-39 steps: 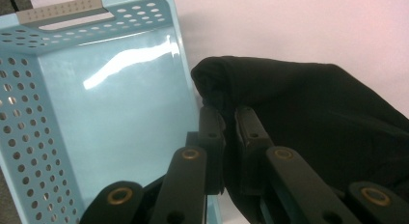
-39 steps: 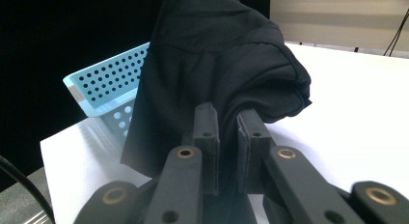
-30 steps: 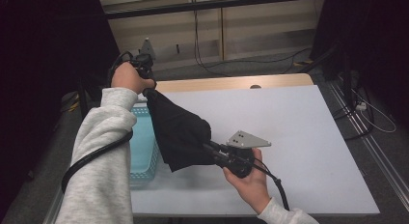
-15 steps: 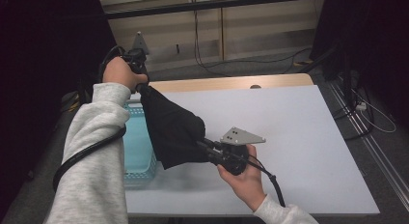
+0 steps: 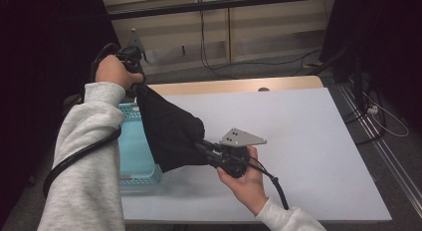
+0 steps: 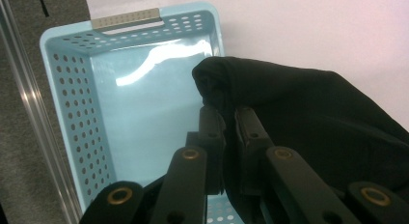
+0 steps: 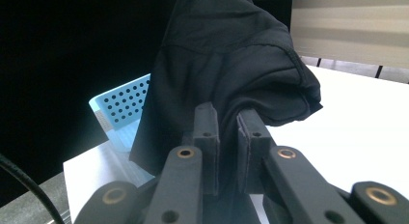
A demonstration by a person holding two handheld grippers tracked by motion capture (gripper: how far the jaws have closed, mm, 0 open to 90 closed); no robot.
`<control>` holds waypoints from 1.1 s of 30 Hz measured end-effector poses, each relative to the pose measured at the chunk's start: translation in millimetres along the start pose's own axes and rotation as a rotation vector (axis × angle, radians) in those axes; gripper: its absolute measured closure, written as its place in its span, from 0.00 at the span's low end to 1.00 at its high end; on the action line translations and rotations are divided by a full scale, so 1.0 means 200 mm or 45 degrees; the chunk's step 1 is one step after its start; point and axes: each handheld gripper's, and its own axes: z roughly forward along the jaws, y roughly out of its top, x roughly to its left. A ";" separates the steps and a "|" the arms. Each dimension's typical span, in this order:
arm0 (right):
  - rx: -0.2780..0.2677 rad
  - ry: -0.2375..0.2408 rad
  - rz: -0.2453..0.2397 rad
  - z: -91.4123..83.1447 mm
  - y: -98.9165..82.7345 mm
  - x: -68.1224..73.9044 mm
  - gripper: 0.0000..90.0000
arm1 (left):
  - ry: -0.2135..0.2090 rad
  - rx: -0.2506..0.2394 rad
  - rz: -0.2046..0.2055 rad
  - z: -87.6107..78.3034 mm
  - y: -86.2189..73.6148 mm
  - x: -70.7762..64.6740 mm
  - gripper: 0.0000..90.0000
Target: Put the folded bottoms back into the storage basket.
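A black cloth garment (image 5: 169,129) hangs stretched in the air between my two grippers, above the white table's left side. My left gripper (image 5: 135,86) is raised high at the back left and is shut on the garment's upper end (image 6: 226,96). Lower and nearer the front, my right gripper (image 5: 201,147) is shut on the garment's lower part (image 7: 231,79). In the left gripper view a light blue perforated basket (image 6: 144,98) lies below the cloth, with nothing inside it. The cloth hides part of the basket (image 5: 130,151) in the high view.
The white table (image 5: 298,141) stretches to the right of the garment, with a wooden strip (image 5: 239,85) along its far edge. Cables (image 5: 219,66) lie on the floor behind the table. A metal rail (image 6: 29,113) runs beside the basket.
Both hands have risen a little with the garment between them. The left hand has moved up and away toward the back left, drawing the cloth longer over the basket.
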 end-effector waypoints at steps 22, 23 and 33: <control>-0.020 0.039 -0.021 0.06 0.06 0.06 0.90 | 0.017 -0.034 -0.032 -0.09 -0.02 0.07 0.93; -0.023 0.042 -0.021 0.06 0.06 0.06 0.90 | 0.017 -0.030 -0.029 -0.09 -0.03 0.08 0.93; -0.016 0.056 -0.021 0.10 0.05 0.09 0.90 | 0.016 -0.026 -0.042 -0.07 -0.03 0.11 0.93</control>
